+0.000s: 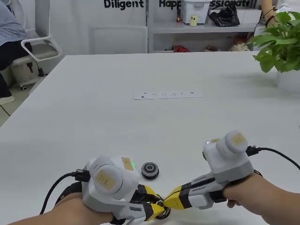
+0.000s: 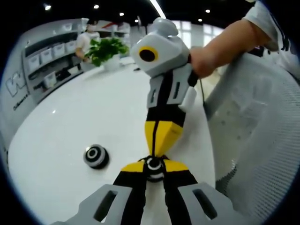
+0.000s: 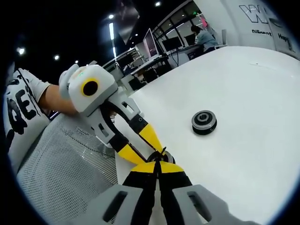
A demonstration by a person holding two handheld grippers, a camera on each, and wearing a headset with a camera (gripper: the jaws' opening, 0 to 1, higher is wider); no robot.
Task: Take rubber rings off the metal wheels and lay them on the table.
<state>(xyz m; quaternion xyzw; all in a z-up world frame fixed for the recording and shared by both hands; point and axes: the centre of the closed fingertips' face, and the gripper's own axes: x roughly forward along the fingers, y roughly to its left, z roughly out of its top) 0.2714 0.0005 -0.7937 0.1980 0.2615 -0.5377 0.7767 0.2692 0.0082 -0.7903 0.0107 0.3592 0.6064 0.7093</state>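
Two metal wheels: spare wheel [image 1: 150,169] sits loose on the white surface [image 1: 140,70]; held wheel [image 2: 153,168] clamped in left claw [image 2: 153,165] near the front edge — right claw [image 3: 159,164] pinched together, seemingly on its rubber ring [image 3: 163,151].

The head view looks forward and down from above the near edge of the tabletop [image 1: 140,75] toward its far edge. The left gripper view sits low and close, facing along its own fingers [image 2: 133,167] at the right gripper [image 2: 157,152]. The right gripper view faces straight back at the left gripper [image 3: 156,153]. All 3 share the loose wheel [image 1: 150,169] beside that near edge.
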